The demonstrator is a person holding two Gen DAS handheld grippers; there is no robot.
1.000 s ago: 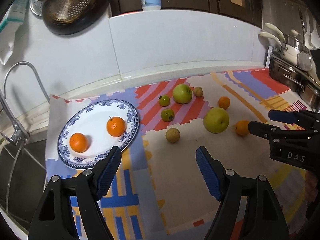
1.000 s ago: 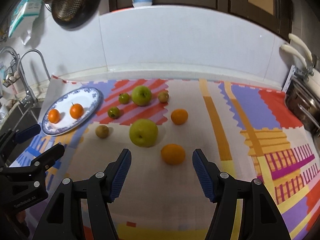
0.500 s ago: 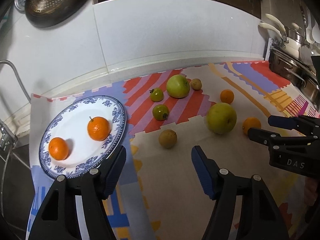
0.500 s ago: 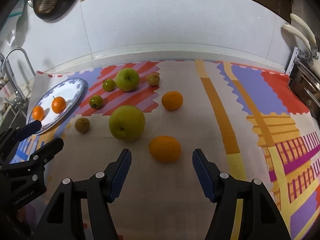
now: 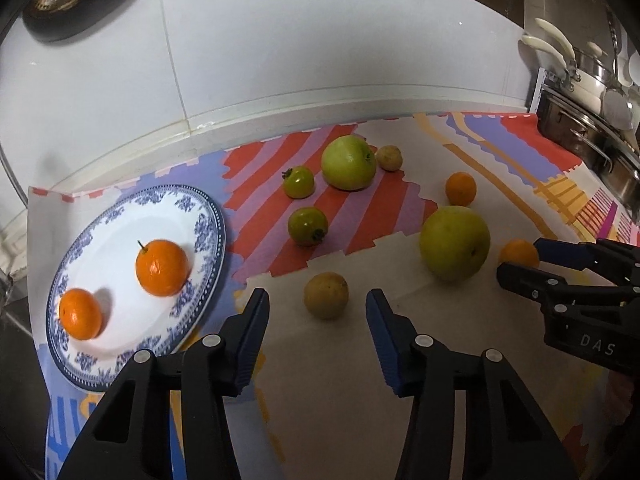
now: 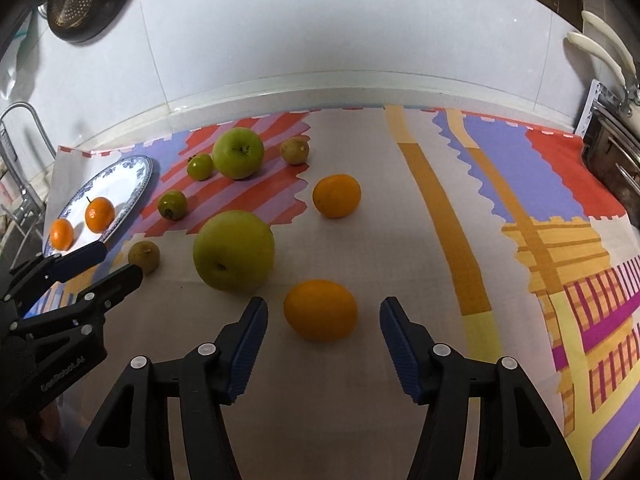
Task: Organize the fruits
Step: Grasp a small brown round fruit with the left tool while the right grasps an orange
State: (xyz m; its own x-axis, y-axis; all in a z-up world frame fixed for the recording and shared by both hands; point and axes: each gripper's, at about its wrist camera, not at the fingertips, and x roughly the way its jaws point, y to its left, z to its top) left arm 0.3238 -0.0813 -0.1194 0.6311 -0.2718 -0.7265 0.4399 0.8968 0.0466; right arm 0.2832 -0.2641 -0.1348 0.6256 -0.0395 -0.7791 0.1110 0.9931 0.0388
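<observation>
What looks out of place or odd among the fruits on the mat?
Nothing looks spilled or damaged. The only untidy thing: two oranges lie on the plate, while two more, the near orange and the far orange, lie loose on the mat among the green and brown fruits.

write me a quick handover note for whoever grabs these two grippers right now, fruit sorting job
Left gripper: jaws closing around the small brownish fruit, pads not yet on it.
Right gripper: jaws closing around the near orange, no contact yet.
Done: two mandarins sit on the blue-patterned plate.
Left on the mat: far orange, two green apples, two small green tomato-like fruits, another brownish fruit.
Next, probably: finish both grips; the oranges seem to go on the plate.
</observation>
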